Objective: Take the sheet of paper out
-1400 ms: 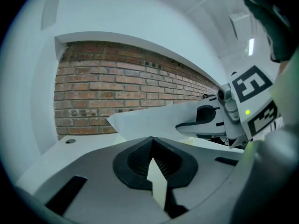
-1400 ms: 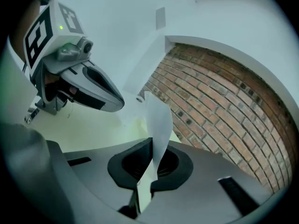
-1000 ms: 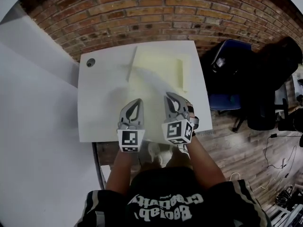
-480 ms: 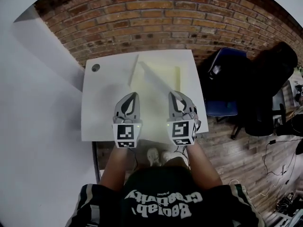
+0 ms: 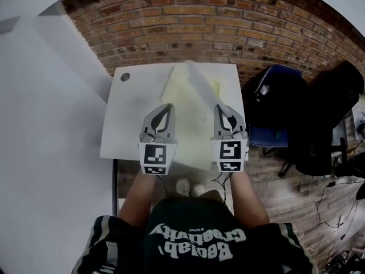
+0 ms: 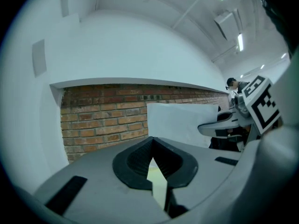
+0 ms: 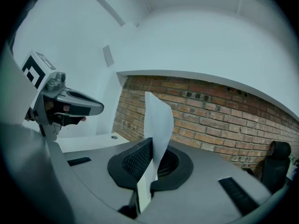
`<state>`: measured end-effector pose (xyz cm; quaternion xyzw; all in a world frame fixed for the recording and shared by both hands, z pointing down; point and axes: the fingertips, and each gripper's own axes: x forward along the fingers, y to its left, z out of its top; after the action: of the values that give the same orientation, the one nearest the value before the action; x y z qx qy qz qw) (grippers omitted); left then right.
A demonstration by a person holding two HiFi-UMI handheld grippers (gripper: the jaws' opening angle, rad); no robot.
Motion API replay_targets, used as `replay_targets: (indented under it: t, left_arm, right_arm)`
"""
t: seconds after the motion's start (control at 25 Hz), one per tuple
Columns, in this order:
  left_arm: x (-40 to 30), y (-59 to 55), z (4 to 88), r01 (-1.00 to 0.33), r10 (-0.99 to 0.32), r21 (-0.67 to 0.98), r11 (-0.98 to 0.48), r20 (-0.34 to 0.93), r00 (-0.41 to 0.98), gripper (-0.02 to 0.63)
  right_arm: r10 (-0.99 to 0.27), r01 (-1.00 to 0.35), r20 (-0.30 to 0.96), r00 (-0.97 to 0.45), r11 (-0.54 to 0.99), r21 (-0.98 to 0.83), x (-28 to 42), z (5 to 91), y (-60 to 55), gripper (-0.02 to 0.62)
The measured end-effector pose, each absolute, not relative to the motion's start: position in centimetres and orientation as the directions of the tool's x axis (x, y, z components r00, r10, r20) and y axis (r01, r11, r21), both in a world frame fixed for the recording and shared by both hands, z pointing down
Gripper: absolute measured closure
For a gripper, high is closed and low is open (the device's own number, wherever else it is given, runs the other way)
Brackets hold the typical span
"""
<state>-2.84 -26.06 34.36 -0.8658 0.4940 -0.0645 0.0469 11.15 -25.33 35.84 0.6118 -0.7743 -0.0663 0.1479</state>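
A pale yellow folder [image 5: 191, 104] lies on the white table [image 5: 122, 124], its near edge lifted. My left gripper [image 5: 165, 106] is shut on that edge; the left gripper view shows a thin yellow strip [image 6: 157, 181] pinched between the pads. My right gripper [image 5: 224, 107] is shut on the white sheet of paper [image 5: 199, 83], which slants up and away from the folder. In the right gripper view the sheet [image 7: 158, 118] stands upright out of the closed jaws. From the left gripper view the sheet [image 6: 184, 122] hangs in front of the brick wall, with the right gripper [image 6: 219, 125] beside it.
A brick wall [image 5: 188, 21] runs behind the table and a white wall [image 5: 45, 124] stands at the left. The table has a round cable hole [image 5: 125, 77] at its far left corner. A dark chair [image 5: 279, 96] and bags stand to the right on the wood floor.
Both grippers have risen over the table. The white sheet has come up out of the folder and now stands above it. The folder's near edge has lifted with the left gripper.
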Motion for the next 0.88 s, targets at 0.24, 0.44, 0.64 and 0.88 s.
replay_targets:
  t: [0.24,0.44,0.64,0.88]
  left_arm:
    - [-1.7,-23.0,33.0,-0.865,-0.876,-0.14,-0.482,0.048,0.48,0.606]
    - [-0.3,-20.7,32.8,-0.867,-0.878,-0.148,-0.477,0.042,0.476,0.606]
    - [0.3,-19.4,32.8,-0.868,-0.879,-0.143,-0.476,0.04,0.475,0.606]
    - [0.5,-19.2,32.9,-0.864,-0.877,-0.156,-0.479,0.045,0.478,0.606]
  right_arm:
    - [-0.962,-0.947,0.109,-0.251,0.267,0.176,12.7,34.3,-22.4,0.601]
    - [-0.958,-0.954,0.087,-0.271,0.28,0.11,13.6,34.4,-20.1,0.601]
    - [-0.955,-0.956,0.09,-0.283,0.289,0.051,13.8,35.1,-18.6,0.601]
    - [-0.959,-0.96,0.081,-0.27,0.275,0.054,14.1,34.9,-18.4,0.601]
